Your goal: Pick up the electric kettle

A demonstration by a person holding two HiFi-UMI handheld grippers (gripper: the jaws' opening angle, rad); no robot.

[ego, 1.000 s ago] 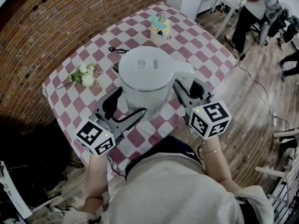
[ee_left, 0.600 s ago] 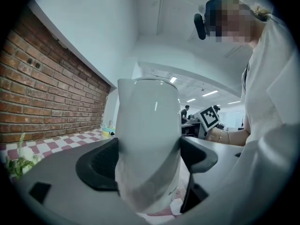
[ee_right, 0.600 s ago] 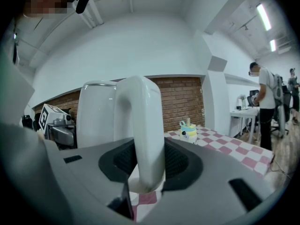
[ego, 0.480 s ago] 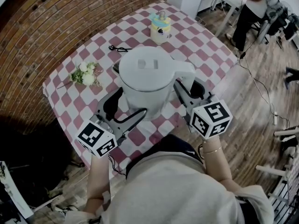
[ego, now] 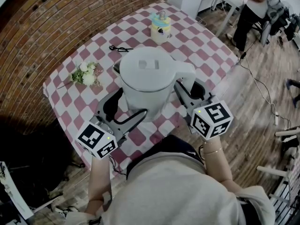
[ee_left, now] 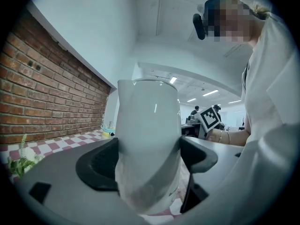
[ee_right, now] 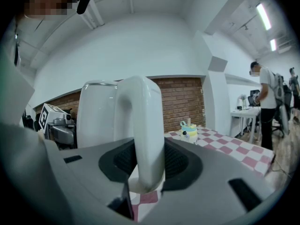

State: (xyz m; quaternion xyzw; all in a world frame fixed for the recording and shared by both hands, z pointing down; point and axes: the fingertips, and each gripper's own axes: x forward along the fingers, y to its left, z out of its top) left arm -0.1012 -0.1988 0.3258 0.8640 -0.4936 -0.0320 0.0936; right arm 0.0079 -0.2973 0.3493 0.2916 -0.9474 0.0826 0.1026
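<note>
A white electric kettle (ego: 147, 81) with a lid and a curved handle (ego: 183, 70) appears held up over the checkered table (ego: 206, 50). My left gripper (ego: 123, 108) is shut on the kettle's lower body; in the left gripper view both dark pads press its sides (ee_left: 147, 139). My right gripper (ego: 187, 89) is shut on the handle. The right gripper view shows the white handle (ee_right: 143, 125) clamped between the pads, with the kettle body (ee_right: 96, 116) behind it. The kettle's base is hidden.
A small yellow and teal container (ego: 160, 27) stands at the table's far end. A bunch of white flowers (ego: 85, 75) lies at the left and a thin black item (ego: 119, 49) behind the kettle. A brick wall runs along the left. A person (ego: 253, 8) stands by a white desk at the back right.
</note>
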